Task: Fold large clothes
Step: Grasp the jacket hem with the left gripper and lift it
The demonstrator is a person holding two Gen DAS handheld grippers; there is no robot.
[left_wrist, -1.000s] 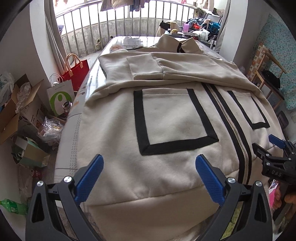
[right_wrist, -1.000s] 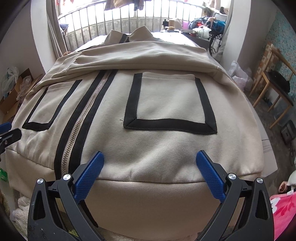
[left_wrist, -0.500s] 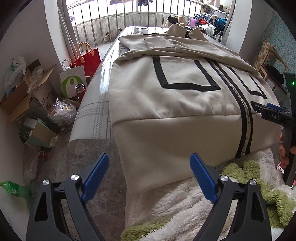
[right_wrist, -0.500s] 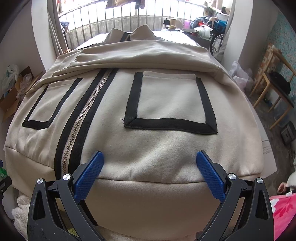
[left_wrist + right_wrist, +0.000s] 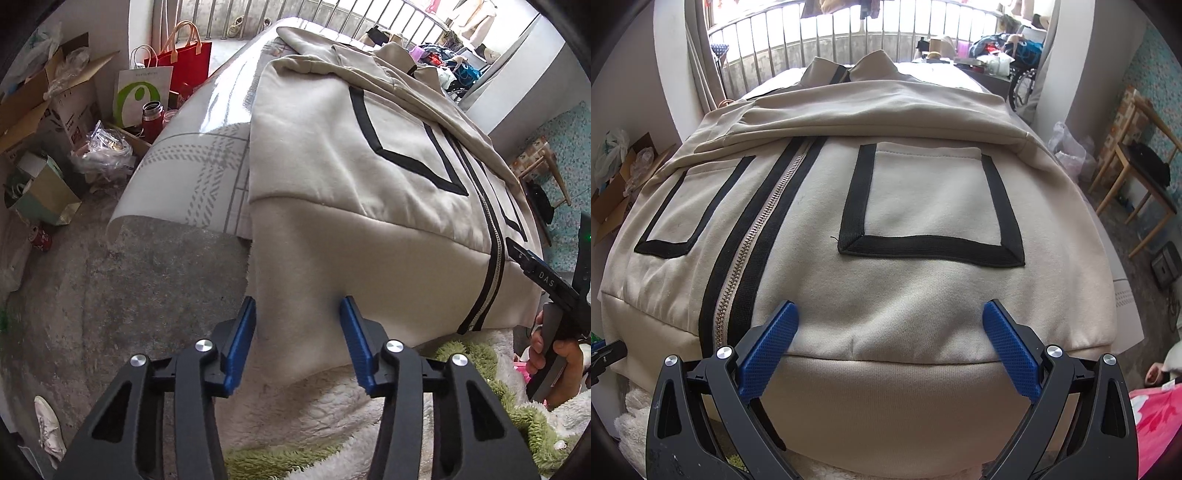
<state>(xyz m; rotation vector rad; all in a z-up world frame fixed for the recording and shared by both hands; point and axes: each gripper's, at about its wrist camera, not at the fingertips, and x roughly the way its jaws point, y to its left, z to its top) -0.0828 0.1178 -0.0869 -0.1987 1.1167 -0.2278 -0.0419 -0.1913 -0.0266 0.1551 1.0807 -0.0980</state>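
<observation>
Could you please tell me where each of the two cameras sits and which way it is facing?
Left wrist: sits on the left gripper, looks steeply down at the jacket hem corner between its closing jaws; the other hand shows at right.
Right wrist: sits on the right gripper, open, looks along the jacket's front toward the railing.
Shared: jacket and its zipper.
</observation>
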